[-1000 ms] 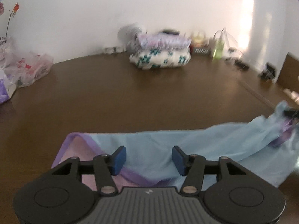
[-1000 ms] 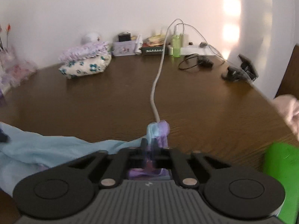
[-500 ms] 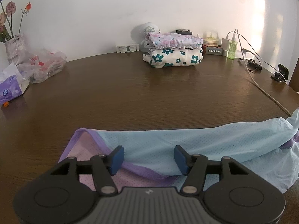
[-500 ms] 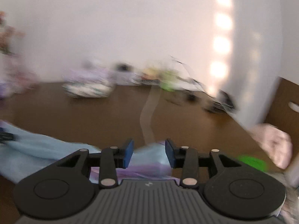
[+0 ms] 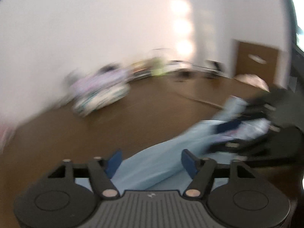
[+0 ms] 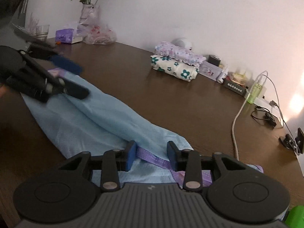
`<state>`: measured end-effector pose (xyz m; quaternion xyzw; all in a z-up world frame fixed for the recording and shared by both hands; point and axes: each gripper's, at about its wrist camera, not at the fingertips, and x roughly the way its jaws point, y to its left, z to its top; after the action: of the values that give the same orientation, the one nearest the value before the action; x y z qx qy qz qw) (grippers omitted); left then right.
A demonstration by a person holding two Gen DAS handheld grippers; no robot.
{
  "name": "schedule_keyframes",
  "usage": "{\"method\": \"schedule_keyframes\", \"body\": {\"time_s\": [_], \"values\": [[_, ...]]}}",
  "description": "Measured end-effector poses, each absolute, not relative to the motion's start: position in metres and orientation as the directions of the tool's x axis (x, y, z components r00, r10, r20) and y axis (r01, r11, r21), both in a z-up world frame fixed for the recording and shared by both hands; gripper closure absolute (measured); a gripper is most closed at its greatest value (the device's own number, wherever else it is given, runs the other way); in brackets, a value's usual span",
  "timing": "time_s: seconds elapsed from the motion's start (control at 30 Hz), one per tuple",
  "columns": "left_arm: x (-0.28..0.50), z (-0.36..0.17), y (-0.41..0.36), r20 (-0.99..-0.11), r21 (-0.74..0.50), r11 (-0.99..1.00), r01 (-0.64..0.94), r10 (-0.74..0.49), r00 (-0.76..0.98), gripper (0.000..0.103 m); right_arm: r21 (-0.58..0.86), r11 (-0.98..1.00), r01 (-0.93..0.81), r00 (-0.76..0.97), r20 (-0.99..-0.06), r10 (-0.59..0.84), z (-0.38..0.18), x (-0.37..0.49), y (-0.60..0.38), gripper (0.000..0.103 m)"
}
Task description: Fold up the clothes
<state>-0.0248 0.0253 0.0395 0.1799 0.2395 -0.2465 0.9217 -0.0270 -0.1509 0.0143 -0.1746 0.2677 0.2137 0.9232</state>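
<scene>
Your left gripper's (image 5: 152,160) fingers stand wide and are opening, light blue garment (image 6: 98,117) between the blue pads but not pinched; your right gripper's (image 6: 152,154) fingers are partly apart and closing, straddling the garment's purple trim (image 6: 152,159), pads not pressing it. Both grippers tilt down toward the brown table (image 6: 171,102), one at each end of the garment, each showing in the other's view. Garment lies flat on the table as a long bunched strip, mesh-textured, purple edging at both ends. Folded clothes stack (image 6: 176,62) sits well apart near the wall. Left view is blurred.
</scene>
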Motion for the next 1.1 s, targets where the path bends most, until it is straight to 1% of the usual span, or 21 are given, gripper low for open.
{"method": "schedule_keyframes", "body": {"time_s": [0.03, 0.1, 0.13, 0.2, 0.23, 0.27, 0.33, 0.37, 0.4, 0.43, 0.47, 0.53, 0.6, 0.63, 0.7, 0.77, 0.8, 0.83, 0.9, 1.0, 1.1], "values": [[-0.026, 0.036, 0.01, -0.537, 0.267, 0.774, 0.574, -0.375, 0.755, 0.032, -0.201, 0.852, -0.484, 0.773, -0.555, 0.308, 0.016, -0.029, -0.152, 0.091], [-0.022, 0.027, -0.009, -0.567, 0.323, 0.72, 0.614, -0.372, 0.735, 0.033, -0.189, 0.86, -0.474, 0.793, -0.517, 0.323, 0.021, -0.032, -0.157, 0.094], [-0.016, 0.024, -0.013, -0.585, 0.317, 0.721, 0.616, -0.363, 0.726, 0.034, -0.181, 0.863, -0.472, 0.799, -0.502, 0.332, 0.025, -0.032, -0.159, 0.096], [-0.001, 0.02, -0.016, -0.618, 0.278, 0.747, 0.603, -0.342, 0.708, 0.045, -0.165, 0.865, -0.474, 0.802, -0.487, 0.346, 0.029, -0.03, -0.164, 0.096], [0.005, 0.019, -0.015, -0.629, 0.261, 0.762, 0.593, -0.331, 0.703, 0.058, -0.157, 0.864, -0.478, 0.799, -0.487, 0.353, 0.031, -0.029, -0.165, 0.096], [0.01, 0.019, -0.015, -0.637, 0.245, 0.776, 0.581, -0.323, 0.7, 0.076, -0.15, 0.863, -0.482, 0.796, -0.487, 0.36, 0.032, -0.028, -0.166, 0.096], [0.017, 0.019, -0.008, -0.644, 0.212, 0.803, 0.558, -0.314, 0.697, 0.098, -0.164, 0.856, -0.489, 0.794, -0.49, 0.36, 0.031, -0.029, -0.164, 0.094], [0.018, 0.019, -0.006, -0.632, 0.209, 0.811, 0.546, -0.314, 0.708, 0.098, -0.179, 0.853, -0.49, 0.795, -0.493, 0.354, 0.03, -0.03, -0.162, 0.092], [0.017, 0.02, -0.004, -0.619, 0.207, 0.819, 0.535, -0.313, 0.72, 0.098, -0.201, 0.848, -0.49, 0.797, -0.497, 0.343, 0.028, -0.031, -0.159, 0.084], [0.015, 0.022, -0.002, -0.611, 0.204, 0.819, 0.537, -0.322, 0.723, 0.098, -0.229, 0.842, -0.488, 0.801, -0.501, 0.327, 0.026, -0.03, -0.155, 0.074], [0.011, 0.024, 0.0, -0.603, 0.207, 0.815, 0.541, -0.329, 0.727, 0.098, -0.259, 0.836, -0.484, 0.806, -0.504, 0.31, 0.023, -0.029, -0.151, 0.072], [0.006, 0.027, 0.001, -0.578, 0.225, 0.815, 0.534, -0.329, 0.746, 0.098, -0.317, 0.82, -0.476, 0.815, -0.51, 0.276, 0.018, -0.026, -0.142, 0.072], [0.006, 0.028, 0.002, -0.577, 0.224, 0.817, 0.532, -0.328, 0.748, 0.098, -0.377, 0.804, -0.46, 0.829, -0.508, 0.236, 0.012, -0.024, -0.136, 0.072], [0.006, 0.028, 0.003, -0.576, 0.225, 0.819, 0.527, -0.325, 0.75, 0.098, -0.41, 0.796, -0.446, 0.839, -0.501, 0.212, 0.01, -0.024, -0.134, 0.074], [0.005, 0.027, 0.005, -0.576, 0.22, 0.823, 0.524, -0.324, 0.751, 0.098, -0.473, 0.777, -0.416, 0.859, -0.484, 0.165, 0.005, -0.025, -0.131, 0.074], [0.005, 0.027, 0.006, -0.575, 0.212, 0.827, 0.521, -0.326, 0.75, 0.098, -0.55, 0.749, -0.371, 0.888, -0.445, 0.114, 0.0, -0.028, -0.13, 0.074], [0.004, 0.026, 0.006, -0.576, 0.209, 0.825, 0.525, -0.33, 0.748, 0.098, -0.583, 0.736, -0.345, 0.904, -0.417, 0.093, -0.002, -0.03, -0.129, 0.077], [0.004, 0.026, 0.005, -0.577, 0.21, 0.825, 0.525, -0.329, 0.747, 0.098, -0.612, 0.723, -0.319, 0.918, -0.388, 0.076, -0.004, -0.032, -0.129, 0.084], [0.004, 0.024, 0.005, -0.583, 0.211, 0.823, 0.528, -0.328, 0.744, 0.098, -0.651, 0.7, -0.294, 0.935, -0.348, 0.069, -0.008, -0.035, -0.128, 0.092], [0.003, 0.019, 0.005, -0.596, 0.22, 0.825, 0.521, -0.309, 0.741, 0.098, -0.673, 0.667, -0.32, 0.927, -0.367, 0.074, -0.013, -0.038, -0.126, 0.092], [0.001, 0.015, 0.01, -0.616, 0.211, 0.828, 0.52, -0.301, 0.728, 0.092, -0.656, 0.659, -0.367, 0.905, -0.415, 0.092, -0.014, -0.043, -0.129, 0.089]]}}
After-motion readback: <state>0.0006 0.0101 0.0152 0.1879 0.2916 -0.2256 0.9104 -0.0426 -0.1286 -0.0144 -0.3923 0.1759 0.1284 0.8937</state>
